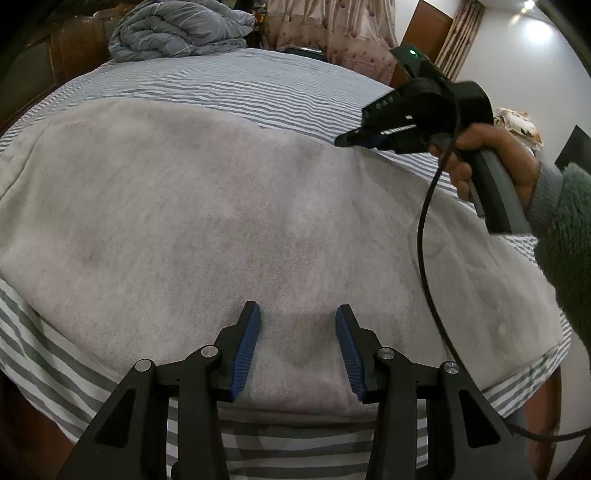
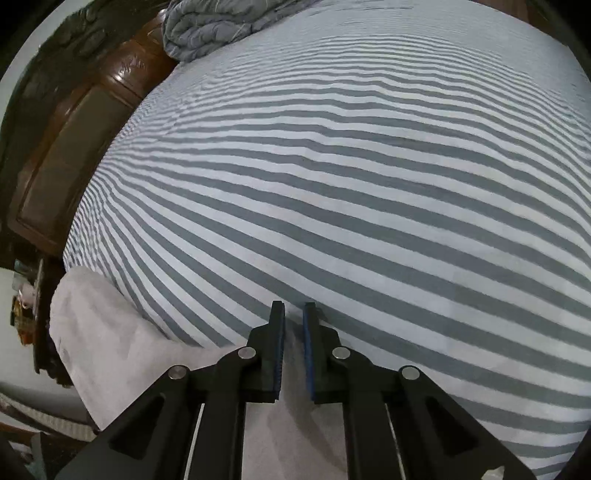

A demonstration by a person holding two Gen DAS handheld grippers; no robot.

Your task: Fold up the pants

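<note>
Striped bed [image 2: 369, 192] fills the room, grey pants [image 1: 221, 206] spread flat across its near side. Duvet [image 1: 177, 29] bunched up at 11 o'clock. Left gripper [image 1: 297, 314] sits half open over the near hem, gripping nothing. Right gripper [image 2: 293, 314] is pinched on the pants' far edge at 2 o'clock.

The left wrist view looks steeply down, close over the grey pants [image 1: 221, 229] on the striped bed sheet [image 1: 229, 85], facing the folded quilt [image 1: 177, 29]. The right wrist view sits at the pants' far edge, facing the same sheet and quilt.
</note>
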